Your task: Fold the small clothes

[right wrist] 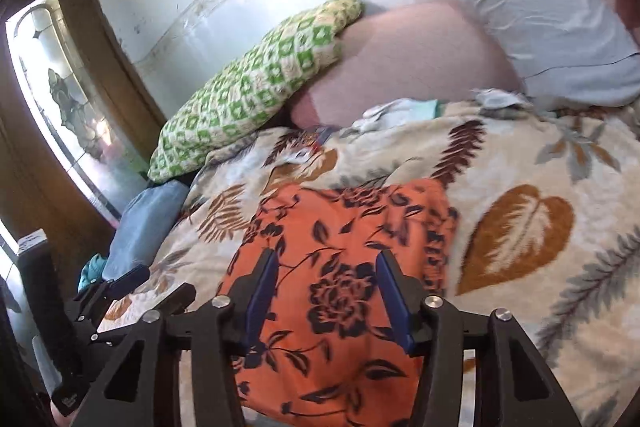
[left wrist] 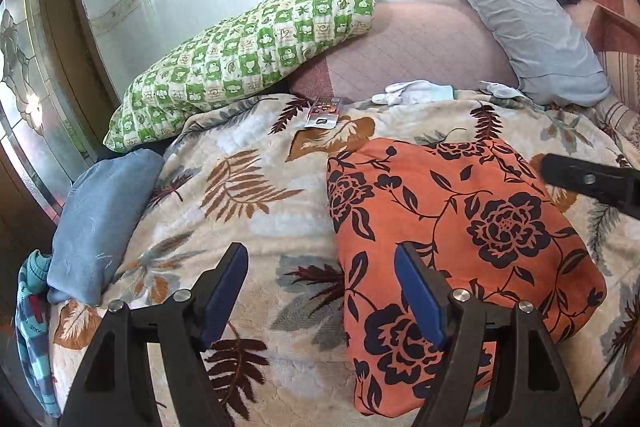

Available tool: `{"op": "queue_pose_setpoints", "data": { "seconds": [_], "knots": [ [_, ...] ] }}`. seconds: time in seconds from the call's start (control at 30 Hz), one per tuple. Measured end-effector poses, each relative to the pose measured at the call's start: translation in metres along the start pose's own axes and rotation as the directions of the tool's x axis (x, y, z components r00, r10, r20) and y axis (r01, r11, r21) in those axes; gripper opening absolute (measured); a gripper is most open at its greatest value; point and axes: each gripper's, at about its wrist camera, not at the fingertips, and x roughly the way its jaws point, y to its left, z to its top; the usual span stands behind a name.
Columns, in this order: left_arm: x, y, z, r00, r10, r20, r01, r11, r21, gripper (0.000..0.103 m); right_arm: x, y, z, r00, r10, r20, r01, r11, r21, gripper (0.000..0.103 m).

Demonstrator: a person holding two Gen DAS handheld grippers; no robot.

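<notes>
Two views, both dominated by one orange floral garment (left wrist: 460,251). From the left wrist camera it lies as a compact, already doubled-over rectangle on the leaf-print blanket (left wrist: 248,211), filling the lower right of the frame. The left gripper (left wrist: 320,291) hovers at bottom centre with its blue-padded jaws spread wide, holding nothing, its right finger over the garment's left edge (probably lined up to pinch that edge for another fold). The right gripper (left wrist: 588,183) pokes in at the right edge; its jaws cannot be judged here. A green checked pillow (left wrist: 248,63) sits upper left.

From the right wrist camera, blurred, the right gripper (right wrist: 326,291) hangs directly over the garment (right wrist: 344,259) at lower centre, jaws apart and empty. The left gripper (right wrist: 132,287) shows at lower left beside the cloth.
</notes>
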Motion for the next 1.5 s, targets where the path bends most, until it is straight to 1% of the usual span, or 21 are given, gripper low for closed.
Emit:
{"op": "queue_pose_setpoints", "data": {
  "seconds": [0.07, 0.13, 0.2, 0.27, 0.37, 0.4, 0.53, 0.6, 0.67, 0.77, 0.8, 0.83, 0.9, 1.03, 1.1, 1.2, 1.27, 1.37, 1.4, 1.43, 1.5],
  "knots": [
    [0.001, 0.000, -0.001, 1.000, 0.004, -0.002, -0.004, 1.000, 0.007, 0.076, 0.016, -0.003, 0.000, 0.999, -0.019, -0.042, 0.019, 1.000, 0.007, 0.053],
    [0.006, 0.000, -0.003, 1.000, 0.005, -0.013, -0.005, 1.000, 0.012, 0.076, 0.034, -0.015, -0.011, 0.995, -0.045, -0.092, 0.047, 0.999, 0.024, 0.053],
    [0.014, 0.000, -0.006, 0.999, 0.004, -0.032, -0.003, 1.000, 0.014, 0.076, 0.065, -0.029, -0.018, 0.981, -0.087, -0.175, 0.098, 0.994, 0.051, 0.052],
    [0.023, 0.000, -0.009, 0.998, 0.007, -0.057, -0.007, 1.000, 0.015, 0.076, 0.076, -0.041, -0.027, 0.971, -0.124, -0.205, 0.135, 0.990, 0.043, 0.052],
    [0.033, -0.001, -0.014, 0.996, 0.010, -0.087, -0.009, 1.000, 0.019, 0.076, 0.071, -0.028, -0.026, 0.968, -0.155, -0.199, 0.152, 0.988, -0.030, 0.052],
    [0.035, -0.001, -0.016, 0.996, 0.012, -0.092, -0.010, 1.000, 0.018, 0.076, 0.064, -0.025, -0.025, 0.971, -0.149, -0.186, 0.145, 0.989, -0.037, 0.052],
    [0.035, 0.002, -0.017, 0.996, 0.011, -0.092, -0.010, 1.000, 0.011, 0.076, 0.030, -0.025, -0.025, 0.982, -0.112, -0.154, 0.114, 0.993, 0.008, 0.052],
    [0.037, 0.002, -0.018, 0.995, 0.010, -0.096, -0.010, 1.000, 0.005, 0.076, 0.017, -0.022, -0.029, 0.981, -0.115, -0.158, 0.116, 0.993, -0.001, 0.052],
    [0.039, 0.003, -0.020, 0.995, 0.010, -0.103, -0.010, 1.000, -0.001, 0.077, 0.017, -0.020, -0.036, 0.971, -0.146, -0.191, 0.143, 0.989, -0.031, 0.052],
    [0.042, 0.000, -0.022, 0.994, 0.012, -0.106, -0.011, 1.000, 0.013, 0.080, 0.048, -0.034, -0.054, 0.929, -0.181, -0.323, 0.183, 0.983, -0.025, 0.052],
    [0.044, -0.002, -0.023, 0.994, 0.012, -0.108, -0.010, 1.000, 0.020, 0.080, 0.055, -0.040, -0.057, 0.925, -0.177, -0.337, 0.185, 0.983, -0.008, 0.054],
    [0.046, -0.003, -0.024, 0.994, 0.019, -0.109, -0.017, 1.000, 0.026, 0.081, 0.056, -0.043, -0.057, 0.930, -0.162, -0.330, 0.176, 0.984, 0.012, 0.056],
    [0.050, -0.004, -0.026, 0.993, 0.030, -0.111, -0.026, 0.999, 0.032, 0.085, 0.057, -0.045, -0.053, 0.928, -0.140, -0.345, 0.163, 0.986, 0.039, 0.059],
    [0.057, -0.002, -0.030, 0.993, 0.041, -0.113, -0.040, 0.999, 0.009, 0.095, 0.059, -0.045, -0.056, 0.929, -0.138, -0.343, 0.150, 0.989, 0.008, 0.061],
    [0.058, -0.001, -0.031, 0.992, 0.063, -0.106, -0.064, 0.998, -0.007, 0.100, 0.060, -0.045, -0.056, 0.929, -0.131, -0.346, 0.142, 0.990, 0.007, 0.063],
    [0.057, -0.003, -0.033, 0.992, 0.091, -0.091, -0.092, 0.996, -0.003, 0.103, 0.062, -0.043, -0.055, 0.927, -0.127, -0.354, 0.137, 0.991, 0.002, 0.065],
    [0.052, -0.009, -0.036, 0.991, 0.122, -0.061, -0.121, 0.992, 0.024, 0.103, 0.062, -0.044, -0.055, 0.926, -0.118, -0.358, 0.128, 0.992, 0.004, 0.066],
    [0.047, -0.018, -0.036, 0.987, 0.156, -0.025, -0.153, 0.982, 0.107, 0.103, 0.063, -0.048, -0.054, 0.925, -0.095, -0.368, 0.111, 0.994, 0.022, 0.066],
    [0.045, -0.019, -0.032, 0.988, 0.153, -0.035, -0.147, 0.980, 0.135, 0.103, 0.062, -0.049, -0.051, 0.925, -0.081, -0.371, 0.101, 0.994, 0.036, 0.066],
    [0.045, -0.018, -0.027, 0.988, 0.143, -0.064, -0.132, 0.980, 0.149, 0.103, 0.060, -0.051, -0.049, 0.927, -0.068, -0.369, 0.094, 0.994, 0.054, 0.066],
    [0.045, -0.011, -0.018, 0.985, 0.114, -0.127, -0.096, 0.986, 0.133, 0.103, 0.053, -0.058, -0.039, 0.941, -0.017, -0.338, 0.061, 0.991, 0.118, 0.066]
  ]
}}
